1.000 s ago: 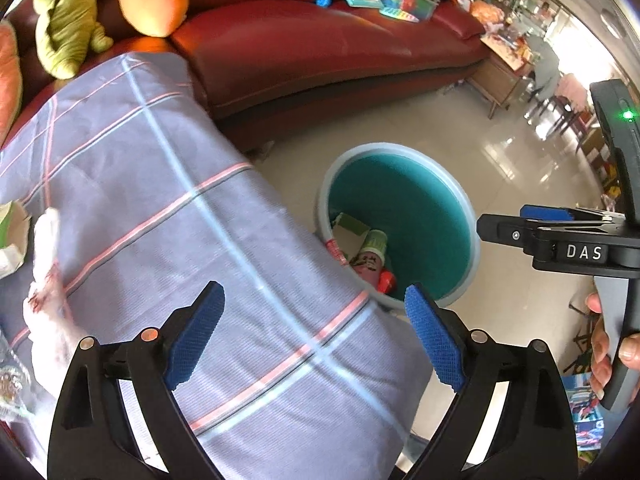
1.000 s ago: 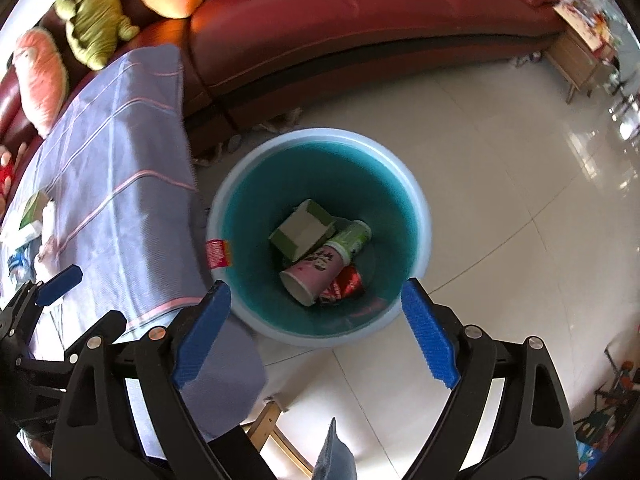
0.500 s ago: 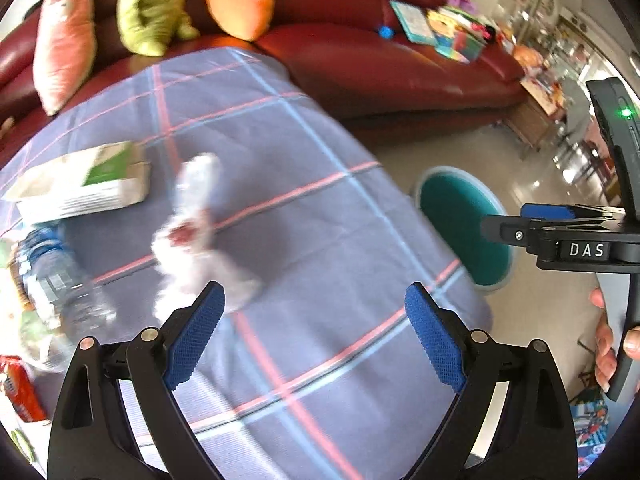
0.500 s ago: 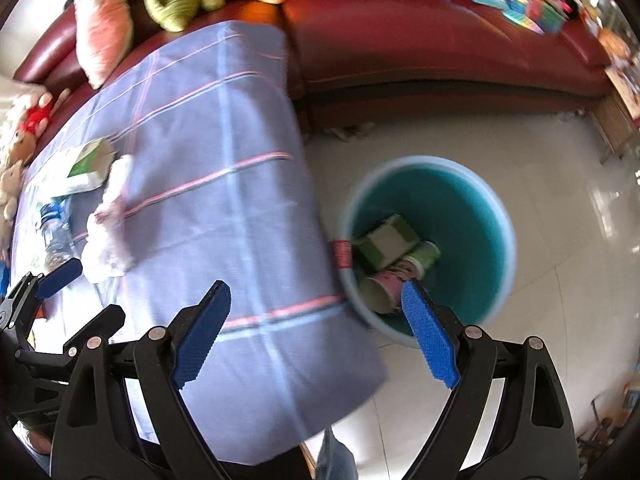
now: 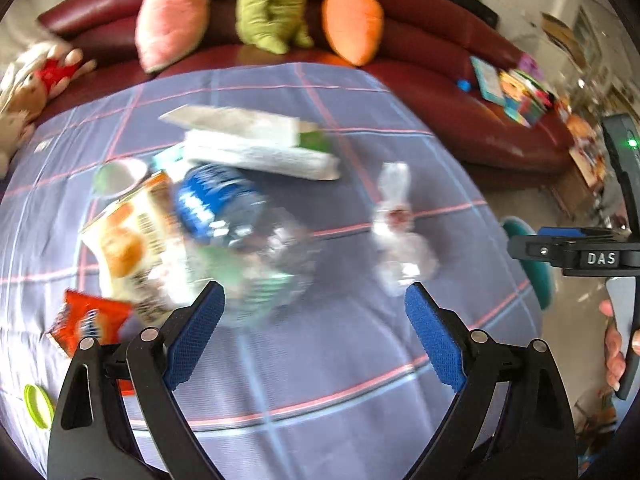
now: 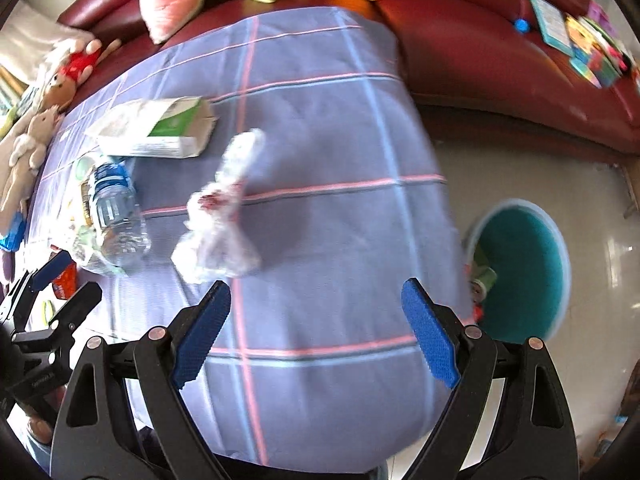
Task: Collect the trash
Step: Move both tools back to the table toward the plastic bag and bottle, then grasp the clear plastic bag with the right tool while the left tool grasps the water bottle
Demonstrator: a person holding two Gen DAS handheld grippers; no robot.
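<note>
My left gripper (image 5: 314, 316) hangs spread and empty, plastic bottle (image 5: 240, 224) just beyond its left pad; right gripper (image 6: 316, 316) — likewise spread — crumpled bag (image 6: 218, 236) just ahead-left.

Bare cloth (image 6: 320, 280) beside crumpled bag (image 6: 218, 236)

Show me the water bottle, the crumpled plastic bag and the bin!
Water bottle (image 6: 114, 216): right wrist view, on its clear body.
Plastic bag (image 6: 218, 236): right wrist view, on its crumpled middle.
Bin (image 6: 528, 264): right wrist view, on its teal inner wall.
</note>
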